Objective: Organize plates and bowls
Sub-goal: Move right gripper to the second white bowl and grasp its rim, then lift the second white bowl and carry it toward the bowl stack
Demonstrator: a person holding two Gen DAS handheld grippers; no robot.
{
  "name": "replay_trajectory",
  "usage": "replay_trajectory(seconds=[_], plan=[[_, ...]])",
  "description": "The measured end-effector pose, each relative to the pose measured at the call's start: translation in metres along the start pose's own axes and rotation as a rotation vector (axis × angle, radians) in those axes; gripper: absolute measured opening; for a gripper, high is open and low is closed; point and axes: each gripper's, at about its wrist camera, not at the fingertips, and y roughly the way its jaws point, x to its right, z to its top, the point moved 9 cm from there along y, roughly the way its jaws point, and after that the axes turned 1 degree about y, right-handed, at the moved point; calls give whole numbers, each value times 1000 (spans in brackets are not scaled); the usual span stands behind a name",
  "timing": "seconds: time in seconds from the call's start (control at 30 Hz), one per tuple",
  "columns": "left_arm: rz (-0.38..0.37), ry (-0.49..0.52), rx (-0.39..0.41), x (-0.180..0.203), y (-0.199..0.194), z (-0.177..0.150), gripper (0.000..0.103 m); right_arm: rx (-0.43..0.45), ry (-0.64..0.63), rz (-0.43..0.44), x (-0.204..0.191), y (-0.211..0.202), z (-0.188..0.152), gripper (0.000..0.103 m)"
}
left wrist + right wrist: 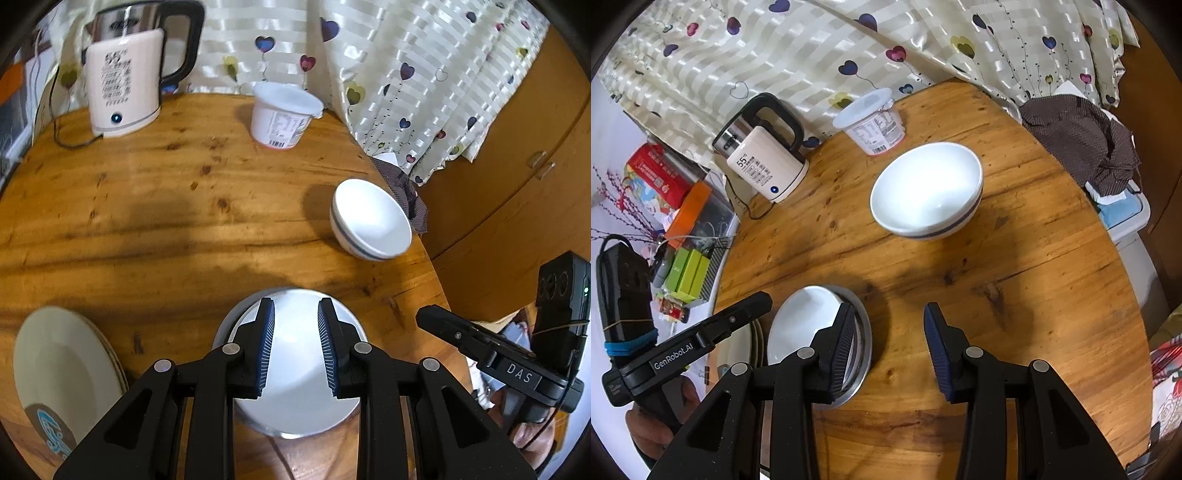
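Observation:
My left gripper [296,314] is open above a white bowl [295,354] that sits nested in a metal bowl near the table's front edge; it holds nothing. A stack of two white bowls with a blue band [371,219] stands near the right edge of the round wooden table [147,221]. A stack of cream plates [62,365] lies at the front left. In the right wrist view my right gripper [891,317] is open and empty over bare wood, right of the white bowl [805,321]. The banded bowl stack [927,190] lies farther ahead.
A kettle [125,74] with its cord and a lidded white plastic tub [282,114] stand at the table's back, in front of a curtain. A brown cloth [1082,140] lies off the right edge. Boxes and clutter [683,240] sit off the left edge.

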Motion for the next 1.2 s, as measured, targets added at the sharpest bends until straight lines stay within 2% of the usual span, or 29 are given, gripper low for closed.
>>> replay_trajectory(seconds=[0.37, 0.73, 0.93, 1.2], plan=[[12, 75, 12, 18, 16, 19, 25, 29, -17, -34, 11, -1, 25, 39], [-18, 36, -6, 10, 37, 41, 25, 50, 19, -62, 35, 4, 48, 39], [-61, 27, -49, 17, 58, 56, 25, 56, 34, -77, 48, 10, 63, 39], [-72, 27, -93, 27, 90, 71, 25, 43, 45, -83, 60, 28, 82, 39]])
